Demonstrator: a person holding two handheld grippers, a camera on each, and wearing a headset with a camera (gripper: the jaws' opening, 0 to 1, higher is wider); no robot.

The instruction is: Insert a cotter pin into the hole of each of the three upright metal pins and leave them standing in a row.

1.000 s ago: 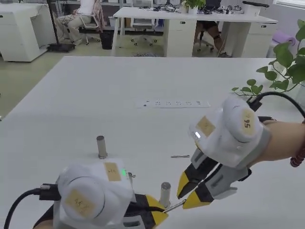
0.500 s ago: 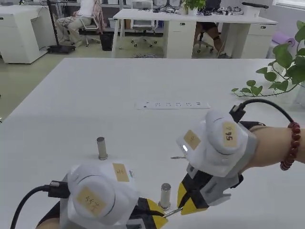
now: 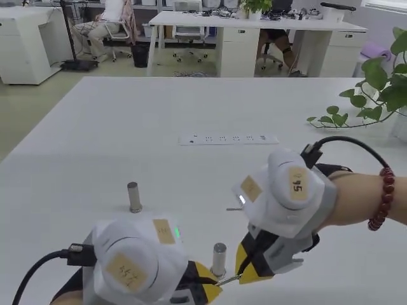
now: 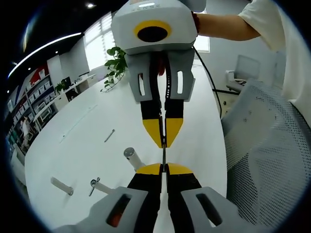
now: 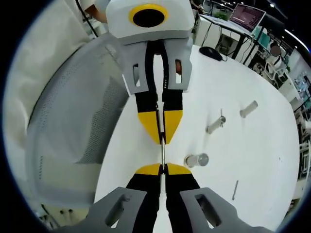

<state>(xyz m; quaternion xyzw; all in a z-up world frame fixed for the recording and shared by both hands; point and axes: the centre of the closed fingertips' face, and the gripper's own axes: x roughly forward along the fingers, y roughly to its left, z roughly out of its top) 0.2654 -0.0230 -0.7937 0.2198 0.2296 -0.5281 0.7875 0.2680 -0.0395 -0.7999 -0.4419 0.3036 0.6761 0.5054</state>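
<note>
Over a wide white counter [image 3: 191, 108], two tools nose to nose: left tool [image 4: 164, 168] and right tool [image 5: 162, 168], both clamped tight, each pinching one end of the same held cotter pin [image 4: 164, 154]. Beyond them, standing upright in a loose row, three metal pins: near pin [image 3: 219, 258] bare at the top, middle pin [image 5: 215, 125] already crossed by a fitted cotter pin [image 5: 221, 115], far pin [image 3: 133, 196] bare too. Roughly level, the held cotter pin, long axis running tool to tool, passing just beside the near pin on the person's side rather than pointing at it; both tool tips about equally close to that pin. Likely needs one tool letting go and the thin end swung toward the cross hole, too small to make out here. Lying loose farther out, a spare cotter pin [image 3: 234, 208].
</note>
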